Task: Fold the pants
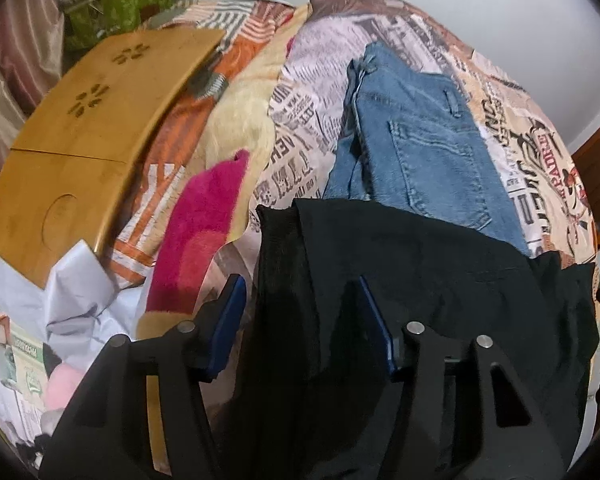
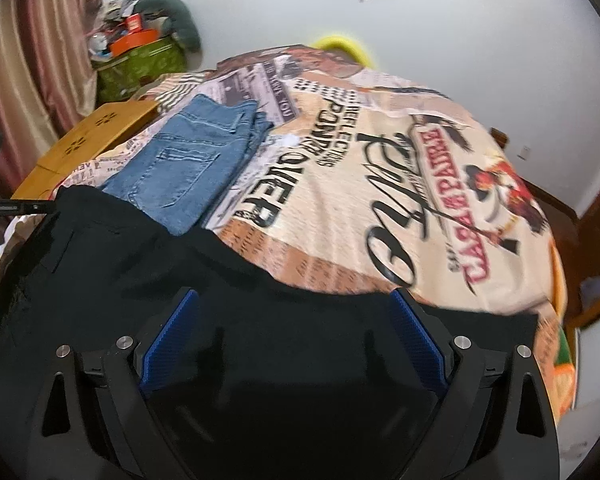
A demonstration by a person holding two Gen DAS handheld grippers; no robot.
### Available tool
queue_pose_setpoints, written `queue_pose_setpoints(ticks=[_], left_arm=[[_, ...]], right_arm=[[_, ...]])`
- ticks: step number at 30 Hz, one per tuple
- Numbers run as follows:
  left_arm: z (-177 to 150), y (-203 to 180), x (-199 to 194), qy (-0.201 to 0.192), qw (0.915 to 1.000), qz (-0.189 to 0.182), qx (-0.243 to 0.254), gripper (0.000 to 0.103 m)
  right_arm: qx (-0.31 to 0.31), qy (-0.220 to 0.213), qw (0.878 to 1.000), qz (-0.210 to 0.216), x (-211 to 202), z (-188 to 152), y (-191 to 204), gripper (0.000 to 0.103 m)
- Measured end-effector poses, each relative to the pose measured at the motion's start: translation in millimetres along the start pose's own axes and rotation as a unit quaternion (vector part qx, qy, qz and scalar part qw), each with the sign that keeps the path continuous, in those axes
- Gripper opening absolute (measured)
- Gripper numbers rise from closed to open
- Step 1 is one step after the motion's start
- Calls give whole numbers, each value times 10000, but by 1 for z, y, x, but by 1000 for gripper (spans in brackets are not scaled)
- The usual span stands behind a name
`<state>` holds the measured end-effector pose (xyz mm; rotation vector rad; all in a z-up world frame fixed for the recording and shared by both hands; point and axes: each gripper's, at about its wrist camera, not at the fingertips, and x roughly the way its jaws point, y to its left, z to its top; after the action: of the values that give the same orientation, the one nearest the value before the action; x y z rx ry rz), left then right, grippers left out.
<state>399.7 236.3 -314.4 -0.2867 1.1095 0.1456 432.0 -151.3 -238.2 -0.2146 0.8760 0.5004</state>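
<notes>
Black pants [image 1: 420,264] lie on the printed bedspread at the near edge of the bed; they also show in the right wrist view [image 2: 236,280]. My left gripper [image 1: 300,296] is open, its blue pads on either side of the black cloth. My right gripper [image 2: 294,308] is open wide over the black pants, with cloth between its blue pads [image 2: 172,332]. Folded blue jeans [image 1: 416,140] lie farther back on the bed; the right wrist view shows them at the left [image 2: 188,160].
A wooden lap tray [image 1: 88,132] rests on the bed's left side, beside a pink and cream plush blanket [image 1: 204,224] and white paper [image 1: 72,292]. A green box [image 2: 140,64] with clutter stands by the curtain. The printed bedspread [image 2: 400,184] stretches right.
</notes>
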Motion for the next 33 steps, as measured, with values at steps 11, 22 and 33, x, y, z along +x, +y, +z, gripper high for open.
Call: queue_pose_setpoints(ticks=[11,22,33], left_arm=[[24,-2,27,156,9999,-12,56,57],[23,-16,22,-37,9981,318,527,23],[25,-40,-39,-671,9890,632,1154,14]], right_arm=[[118,678,9925,1013,66,13,3,85],[-455,709,9929,838,78,4,45,57],[-539,242,9978,296,52,12,52,7]])
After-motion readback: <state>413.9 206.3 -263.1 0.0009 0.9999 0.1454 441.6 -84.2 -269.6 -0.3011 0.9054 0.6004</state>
